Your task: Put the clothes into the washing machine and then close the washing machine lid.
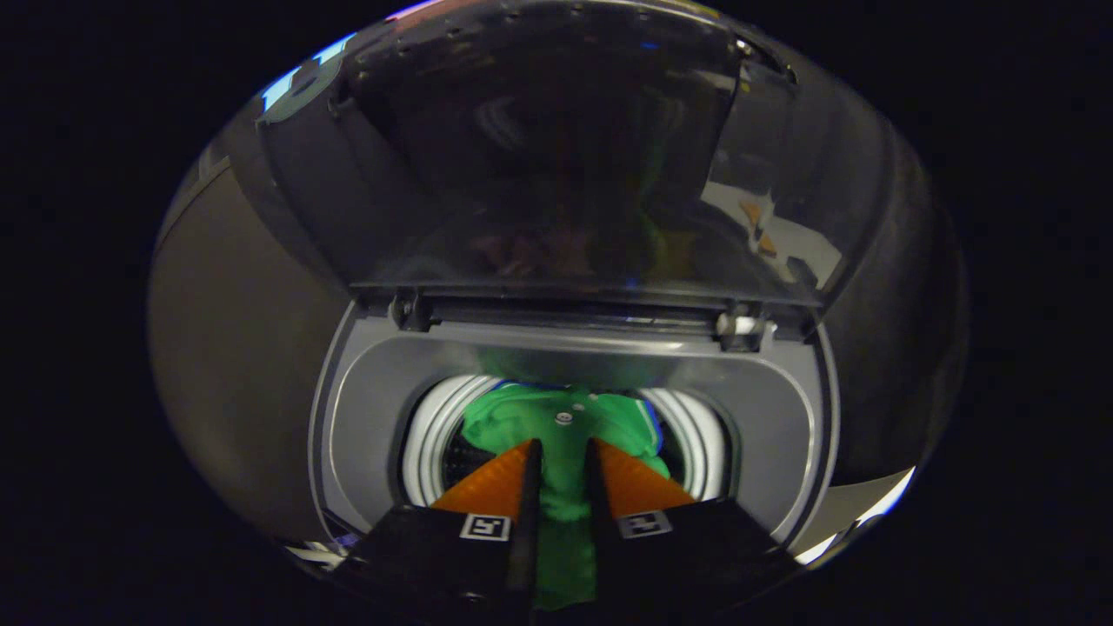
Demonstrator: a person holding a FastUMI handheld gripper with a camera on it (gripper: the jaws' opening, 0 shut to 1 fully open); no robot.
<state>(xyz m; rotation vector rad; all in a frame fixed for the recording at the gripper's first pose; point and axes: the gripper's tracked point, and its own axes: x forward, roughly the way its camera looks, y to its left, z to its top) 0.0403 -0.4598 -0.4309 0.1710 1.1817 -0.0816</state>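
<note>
A laundry corner set up inside a recording booth is suggested. A top-loading washing machine [783,417] with a grey surround is seen from above, its dark glossy lid [539,148] raised upright on two hinges, and a ribbed white drum rim [430,435] is shown beneath. Green clothes [556,426] are seen in the drum. Black cloth walling is glimpsed behind the lid.

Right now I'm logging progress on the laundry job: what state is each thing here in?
Washing machine lid: open, raised upright behind the opening.
Drum: holds part of the garment.
Green garment: hanging from the fingers into the drum.
Gripper: shut on the green garment, above the drum.
</note>
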